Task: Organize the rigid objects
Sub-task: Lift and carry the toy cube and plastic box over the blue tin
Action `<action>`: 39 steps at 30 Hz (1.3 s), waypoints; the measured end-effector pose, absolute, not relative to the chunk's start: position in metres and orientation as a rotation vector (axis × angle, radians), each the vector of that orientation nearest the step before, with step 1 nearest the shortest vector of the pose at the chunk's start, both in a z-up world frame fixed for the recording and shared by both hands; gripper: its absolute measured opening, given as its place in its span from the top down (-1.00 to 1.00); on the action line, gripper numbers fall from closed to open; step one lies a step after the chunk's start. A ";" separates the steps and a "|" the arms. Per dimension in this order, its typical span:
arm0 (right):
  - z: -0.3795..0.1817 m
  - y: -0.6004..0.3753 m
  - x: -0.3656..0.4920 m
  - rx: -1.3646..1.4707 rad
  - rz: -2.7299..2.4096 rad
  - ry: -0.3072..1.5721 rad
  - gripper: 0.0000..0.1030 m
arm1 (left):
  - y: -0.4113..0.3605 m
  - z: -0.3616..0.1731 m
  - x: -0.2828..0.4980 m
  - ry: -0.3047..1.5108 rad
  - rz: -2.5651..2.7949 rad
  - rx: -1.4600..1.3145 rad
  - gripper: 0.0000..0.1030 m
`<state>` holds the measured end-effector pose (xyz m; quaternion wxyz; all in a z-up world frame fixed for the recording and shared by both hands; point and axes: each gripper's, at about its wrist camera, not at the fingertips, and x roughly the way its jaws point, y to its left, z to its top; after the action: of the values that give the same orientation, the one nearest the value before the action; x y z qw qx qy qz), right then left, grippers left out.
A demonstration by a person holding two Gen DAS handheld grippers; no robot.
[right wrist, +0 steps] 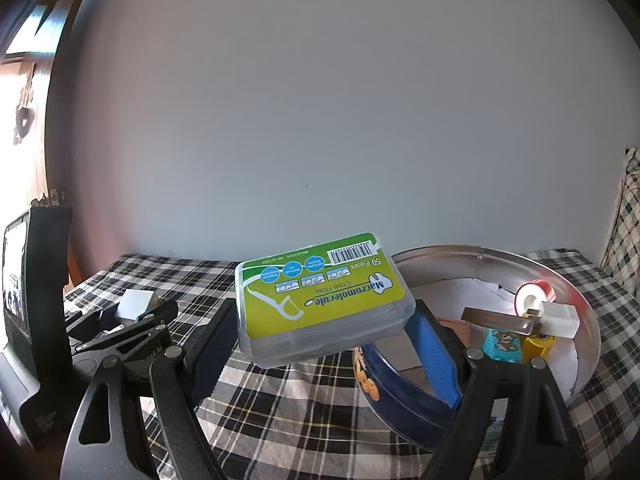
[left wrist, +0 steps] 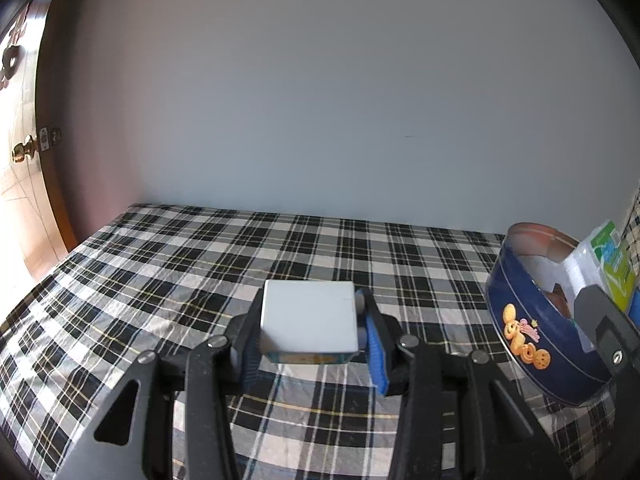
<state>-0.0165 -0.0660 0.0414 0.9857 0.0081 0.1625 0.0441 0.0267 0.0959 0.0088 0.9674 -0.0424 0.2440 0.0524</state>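
Note:
My left gripper (left wrist: pixel 310 330) is shut on a small white box (left wrist: pixel 309 316) and holds it just above the checked tablecloth (left wrist: pixel 160 272). My right gripper (right wrist: pixel 320 328) is shut on a clear floss-pick box with a green label (right wrist: pixel 320 296), held at the left rim of the round blue cookie tin (right wrist: pixel 400 396). The tin (left wrist: pixel 532 320) also shows at the right of the left wrist view, with the floss box (left wrist: pixel 600 264) over it. The left gripper and white box (right wrist: pixel 134 304) show at the left of the right wrist view.
Inside the tin lie a red-and-white tape roll (right wrist: pixel 534 298), a white block (right wrist: pixel 560 320), a teal block (right wrist: pixel 502 346), a yellow block (right wrist: pixel 538 346) and a brown bar (right wrist: pixel 496 320). A plain wall stands behind the table. A wooden door (left wrist: pixel 24 152) is at the left.

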 end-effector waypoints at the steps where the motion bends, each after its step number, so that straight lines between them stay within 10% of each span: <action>1: 0.042 -0.067 -0.018 0.014 0.088 0.322 -0.65 | 0.094 0.009 0.026 0.491 0.106 -0.083 0.18; 39: 0.055 -0.150 -0.039 -0.022 -0.051 0.218 -0.65 | 0.005 0.024 0.028 0.446 0.004 -0.092 0.18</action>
<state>-0.0387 -0.1504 0.0555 0.9937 -0.0112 0.1090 -0.0255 0.0275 0.0054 0.0235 0.9742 -0.0457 0.2209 0.0018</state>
